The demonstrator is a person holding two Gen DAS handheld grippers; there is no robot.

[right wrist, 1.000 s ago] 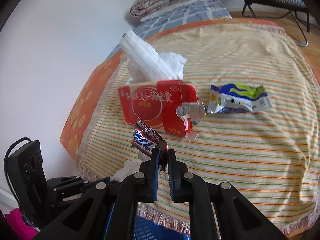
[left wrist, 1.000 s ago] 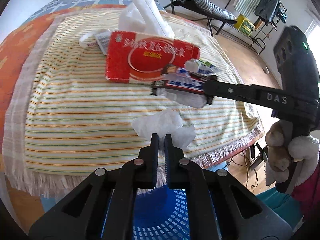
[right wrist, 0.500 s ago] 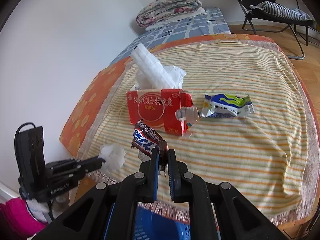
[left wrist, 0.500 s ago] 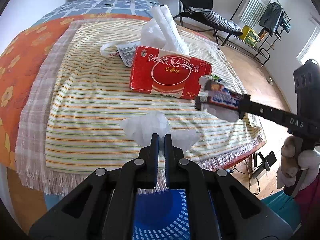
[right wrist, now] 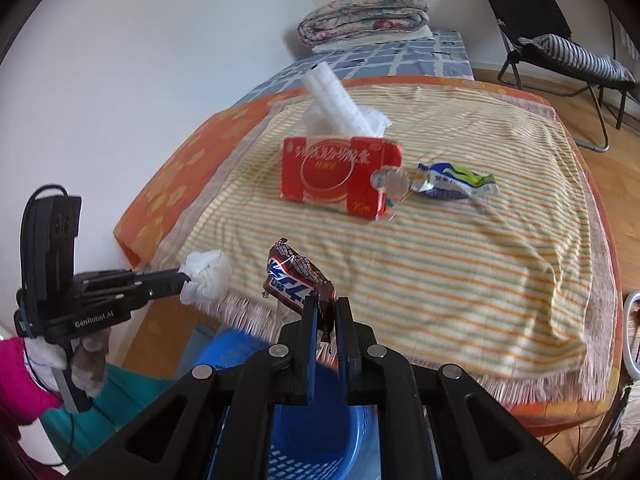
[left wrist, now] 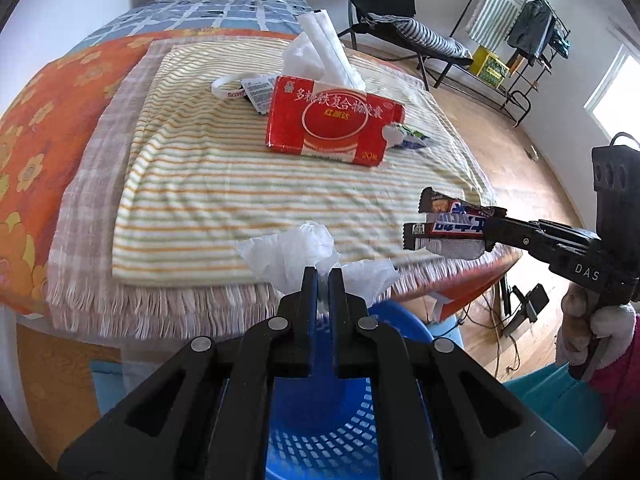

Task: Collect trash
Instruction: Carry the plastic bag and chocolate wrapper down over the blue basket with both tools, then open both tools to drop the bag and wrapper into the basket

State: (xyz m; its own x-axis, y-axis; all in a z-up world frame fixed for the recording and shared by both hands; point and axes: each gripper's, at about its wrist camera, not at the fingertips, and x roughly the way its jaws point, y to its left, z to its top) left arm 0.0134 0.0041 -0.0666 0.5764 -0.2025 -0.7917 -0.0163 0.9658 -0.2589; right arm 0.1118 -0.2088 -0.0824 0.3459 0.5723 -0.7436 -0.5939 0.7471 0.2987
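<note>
Beside the striped bed [left wrist: 224, 184], left tool [left wrist: 323, 276] pinches crumpled white tissue [left wrist: 296, 252], right tool [right wrist: 324, 312] pinches a chocolate-bar wrapper [right wrist: 296, 280]; released early, either could miss the blue plastic basket [right wrist: 320, 440].

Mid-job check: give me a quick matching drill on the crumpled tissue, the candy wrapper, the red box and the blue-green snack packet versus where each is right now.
Things:
1. crumpled tissue
2. candy wrapper
3. red box
4. blue-green snack packet

Places:
A. lying on the striped blanket, right of the box
B. pinched in the right gripper
C. standing on the blanket, white sheets sticking out
D. pinched in the left gripper

Pairs: 1-D, 2-B, 3-C, 4-A
</note>
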